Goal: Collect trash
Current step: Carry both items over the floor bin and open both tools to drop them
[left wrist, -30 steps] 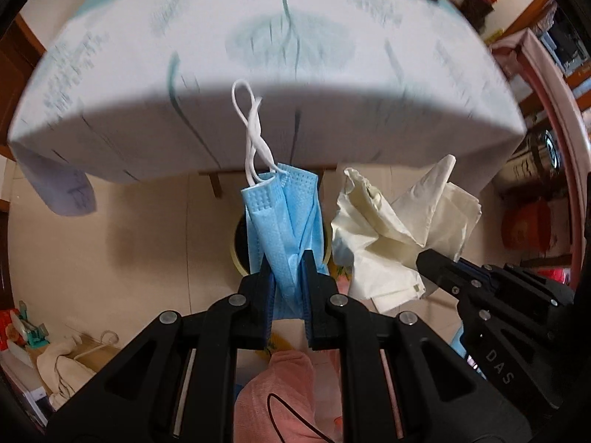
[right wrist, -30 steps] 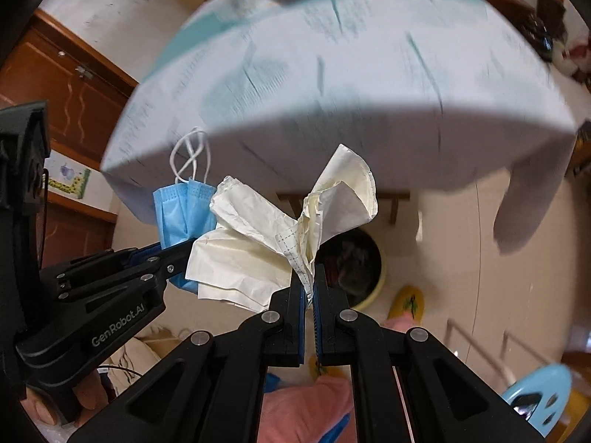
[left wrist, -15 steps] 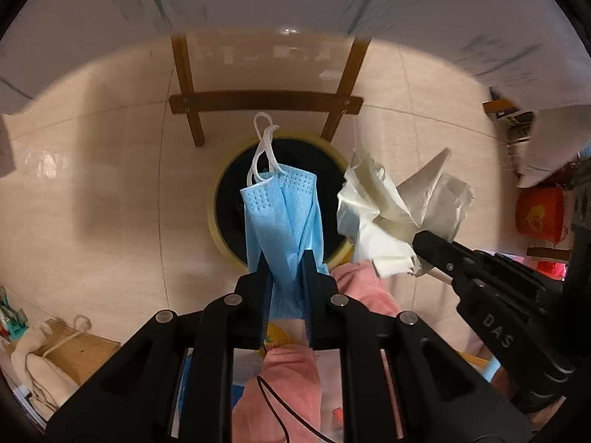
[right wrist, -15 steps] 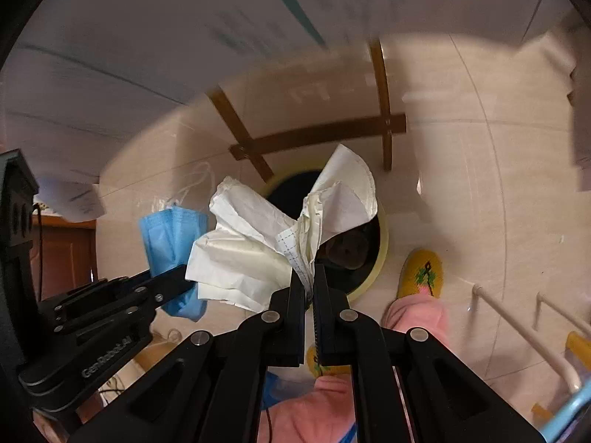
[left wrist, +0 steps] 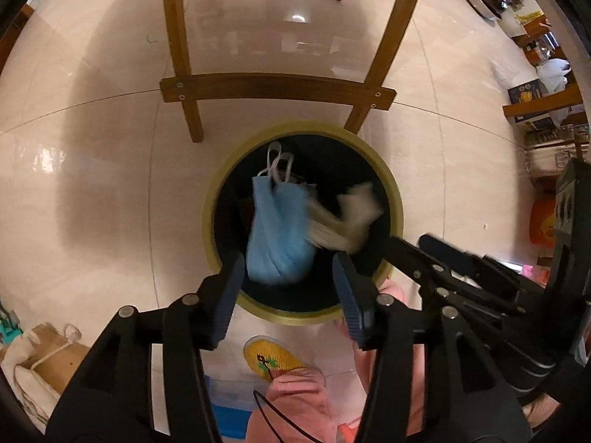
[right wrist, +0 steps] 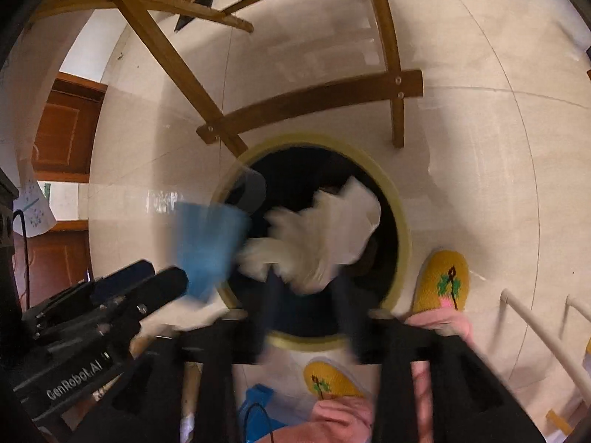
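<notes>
A round bin with a yellow rim (left wrist: 391,184) and a dark inside stands on the floor below both grippers; it also shows in the right wrist view (right wrist: 400,217). My left gripper (left wrist: 290,288) is open above it. A blue face mask (left wrist: 277,232) is loose in the air over the bin mouth, blurred in the right wrist view (right wrist: 207,243). My right gripper (right wrist: 306,310) is open too. Crumpled white paper (right wrist: 321,232) falls free over the bin, blurred in the left wrist view (left wrist: 343,221).
Wooden table legs and a crossbar (left wrist: 277,88) stand just behind the bin. The person's yellow slippers (right wrist: 441,280) and pink trousers (left wrist: 295,406) are near the bin's front. The floor is pale tile (left wrist: 92,184). Boxes and clutter sit at far right (left wrist: 543,92).
Both grippers tilted down over the bin and opened. The mask and the paper have left the fingers and are dropping toward the bin.
</notes>
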